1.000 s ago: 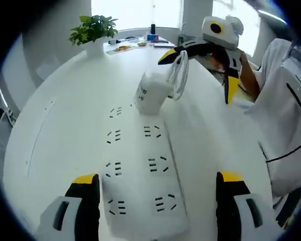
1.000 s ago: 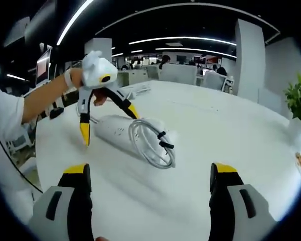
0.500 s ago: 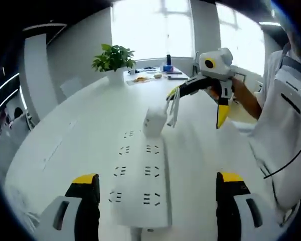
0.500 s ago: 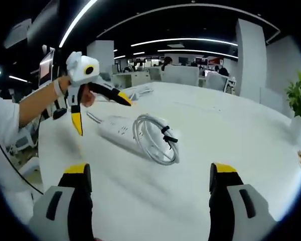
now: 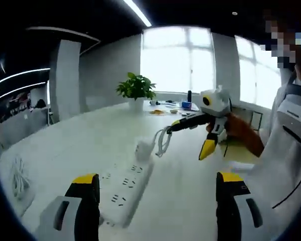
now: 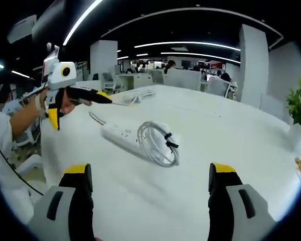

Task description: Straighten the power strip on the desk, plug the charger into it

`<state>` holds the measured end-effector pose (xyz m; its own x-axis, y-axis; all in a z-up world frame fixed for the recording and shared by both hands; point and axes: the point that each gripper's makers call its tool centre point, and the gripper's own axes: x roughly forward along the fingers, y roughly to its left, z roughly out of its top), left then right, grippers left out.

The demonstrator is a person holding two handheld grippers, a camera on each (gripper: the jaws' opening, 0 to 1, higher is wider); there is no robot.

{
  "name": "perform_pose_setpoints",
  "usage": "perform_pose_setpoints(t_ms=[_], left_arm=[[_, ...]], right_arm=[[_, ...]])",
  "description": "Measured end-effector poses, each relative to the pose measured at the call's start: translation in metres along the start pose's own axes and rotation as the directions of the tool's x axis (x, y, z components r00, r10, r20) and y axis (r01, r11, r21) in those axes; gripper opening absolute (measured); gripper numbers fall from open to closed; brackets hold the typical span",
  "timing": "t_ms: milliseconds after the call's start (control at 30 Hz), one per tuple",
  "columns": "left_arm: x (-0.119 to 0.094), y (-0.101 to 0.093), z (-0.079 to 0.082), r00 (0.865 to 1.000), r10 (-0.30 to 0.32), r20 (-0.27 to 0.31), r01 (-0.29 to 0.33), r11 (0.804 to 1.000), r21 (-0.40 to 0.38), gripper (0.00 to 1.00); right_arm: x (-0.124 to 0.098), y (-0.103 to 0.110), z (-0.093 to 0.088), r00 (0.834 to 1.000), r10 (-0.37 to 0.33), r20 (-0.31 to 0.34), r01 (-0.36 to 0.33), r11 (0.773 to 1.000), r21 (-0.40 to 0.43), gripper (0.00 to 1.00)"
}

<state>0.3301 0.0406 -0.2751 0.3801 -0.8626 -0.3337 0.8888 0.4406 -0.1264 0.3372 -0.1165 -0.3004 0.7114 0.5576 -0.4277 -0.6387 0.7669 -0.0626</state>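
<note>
Power strip (image 5: 124,190) lies flat on the white bench (image 5: 65,150), white, several rows of sockets facing up, just ahead of the left gripper (image 5: 158,201) in the left gripper view. At its far end stands the white charger (image 5: 143,149), seated upright on the strip, with its bundled white cable (image 5: 163,141) looping up from it. In the right gripper view the same power strip (image 6: 121,133) sits mid-bench, and the coiled cable (image 6: 156,142), tied with a dark strap, rests against the charger (image 6: 169,135) at the strip's near end. Left gripper's fingers stand well apart, yellow-tipped, holding nothing, raised above the bench. Right gripper (image 6: 150,201) likewise has its fingers spread wide and empty in its own view; seen from the left gripper view, the right gripper (image 5: 195,131) hangs in the air just beyond the cable, one yellow tip close to the loop, contact not clear. Left gripper (image 6: 75,108) appears in the right gripper view, held by a hand (image 6: 65,100) above the bench edge, well apart from the strip. A potted plant (image 5: 136,89) stands on the far side of the bench near the windows, small items beside it. Another white cable (image 5: 17,178) lies near the bench's edge.
</note>
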Motion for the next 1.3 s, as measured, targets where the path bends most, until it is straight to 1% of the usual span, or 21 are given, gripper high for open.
perform_pose_setpoints(t_ms=[100, 133, 167, 200, 267, 300, 433, 500, 533, 567, 600, 667, 733, 833, 933, 967, 1000, 1033, 1067, 1100, 1300], left_arm=[[-0.011, -0.007, -0.002, 1.000, 0.027, 0.016, -0.027, 1.000, 0.000, 0.96], [-0.015, -0.005, -0.003, 0.998, 0.063, 0.015, -0.063, 0.998, -0.004, 0.96], [-0.018, -0.004, -0.004, 0.995, 0.095, 0.019, -0.095, 0.995, -0.025, 0.96], [-0.020, -0.004, -0.004, 0.994, 0.108, 0.024, -0.107, 0.993, -0.046, 0.96], [-0.028, -0.004, -0.012, 0.991, 0.137, 0.007, -0.136, 0.987, -0.084, 0.96], [-0.033, -0.003, -0.018, 0.985, 0.171, -0.004, -0.170, 0.980, -0.107, 0.96], [-0.050, -0.012, -0.029, 0.968, 0.248, -0.032, -0.250, 0.966, -0.068, 0.96], [-0.060, -0.022, -0.029, 0.964, 0.264, -0.026, -0.266, 0.961, -0.075, 0.96], [-0.065, -0.027, -0.028, 0.962, 0.272, -0.026, -0.273, 0.956, -0.111, 0.96], [-0.066, -0.029, -0.028, 0.962, 0.273, -0.025, -0.274, 0.954, -0.120, 0.96], [-0.073, -0.038, -0.024, 0.963, 0.270, -0.007, -0.269, 0.954, -0.133, 0.96], [-0.082, -0.049, -0.020, 0.962, 0.274, 0.022, -0.268, 0.954, -0.133, 0.96], [-0.089, -0.055, -0.019, 0.956, 0.292, 0.024, -0.287, 0.950, -0.124, 0.96], [-0.099, -0.056, -0.031, 0.934, 0.357, -0.030, -0.358, 0.929, -0.089, 0.96], [-0.108, -0.058, -0.040, 0.918, 0.391, -0.067, -0.396, 0.915, -0.079, 0.96], [-0.111, -0.058, -0.043, 0.910, 0.408, -0.079, -0.414, 0.906, -0.086, 0.96], [-0.117, -0.059, -0.050, 0.895, 0.432, -0.110, -0.442, 0.891, -0.098, 0.96], [-0.120, -0.059, -0.056, 0.884, 0.447, -0.137, -0.462, 0.880, -0.112, 0.96], [-0.123, -0.060, -0.061, 0.875, 0.456, -0.163, -0.477, 0.869, -0.129, 0.96], [-0.124, -0.061, -0.063, 0.869, 0.465, -0.170, -0.488, 0.863, -0.133, 0.96], [-0.138, -0.072, -0.066, 0.863, 0.483, -0.147, -0.504, 0.840, -0.198, 0.96]], right_arm=[[-0.004, 0.000, 0.000, 1.000, -0.006, 0.004, 0.006, 1.000, 0.003, 0.94], [-0.005, 0.002, 0.001, 1.000, 0.002, 0.013, -0.003, 1.000, 0.016, 0.94], [-0.005, 0.004, 0.002, 1.000, 0.014, 0.023, -0.015, 0.999, 0.033, 0.94], [-0.006, 0.005, 0.001, 0.999, 0.020, 0.026, -0.021, 0.999, 0.042, 0.93], [-0.009, 0.007, 0.001, 0.999, 0.023, 0.029, -0.024, 0.999, 0.046, 0.93], [-0.010, 0.008, 0.000, 0.999, 0.020, 0.029, -0.022, 0.999, 0.043, 0.93], [-0.022, 0.010, -0.002, 1.000, 0.006, 0.030, -0.007, 0.999, 0.033, 0.92], [-0.028, 0.010, -0.004, 1.000, 0.000, 0.031, -0.001, 0.999, 0.035, 0.92], [-0.030, 0.010, -0.005, 1.000, -0.003, 0.031, 0.002, 0.999, 0.036, 0.93], [-0.034, 0.009, -0.007, 1.000, -0.006, 0.024, 0.005, 0.999, 0.039, 0.93], [-0.040, 0.009, -0.010, 1.000, -0.012, 0.023, 0.010, 0.998, 0.059, 0.93], [-0.047, 0.010, -0.010, 0.999, -0.016, 0.042, 0.013, 0.996, 0.084, 0.93], [-0.051, 0.011, -0.011, 0.999, -0.023, 0.045, 0.018, 0.996, 0.089, 0.93], [-0.056, 0.014, -0.013, 0.999, -0.034, 0.037, 0.031, 0.996, 0.081, 0.93], [-0.063, 0.017, -0.015, 0.999, -0.038, 0.038, 0.035, 0.996, 0.080, 0.93], [-0.066, 0.018, -0.015, 0.998, -0.041, 0.040, 0.038, 0.996, 0.080, 0.93], [-0.070, 0.018, -0.015, 0.998, -0.048, 0.038, 0.045, 0.996, 0.079, 0.93], [-0.073, 0.017, -0.016, 0.998, -0.055, 0.037, 0.052, 0.996, 0.078, 0.93], [-0.076, 0.017, -0.016, 0.997, -0.062, 0.036, 0.059, 0.995, 0.076, 0.93], [-0.080, 0.017, -0.017, 0.997, -0.067, 0.037, 0.064, 0.995, 0.076, 0.93], [-0.098, 0.017, -0.018, 0.995, -0.086, 0.058, 0.080, 0.992, 0.100, 0.91]])
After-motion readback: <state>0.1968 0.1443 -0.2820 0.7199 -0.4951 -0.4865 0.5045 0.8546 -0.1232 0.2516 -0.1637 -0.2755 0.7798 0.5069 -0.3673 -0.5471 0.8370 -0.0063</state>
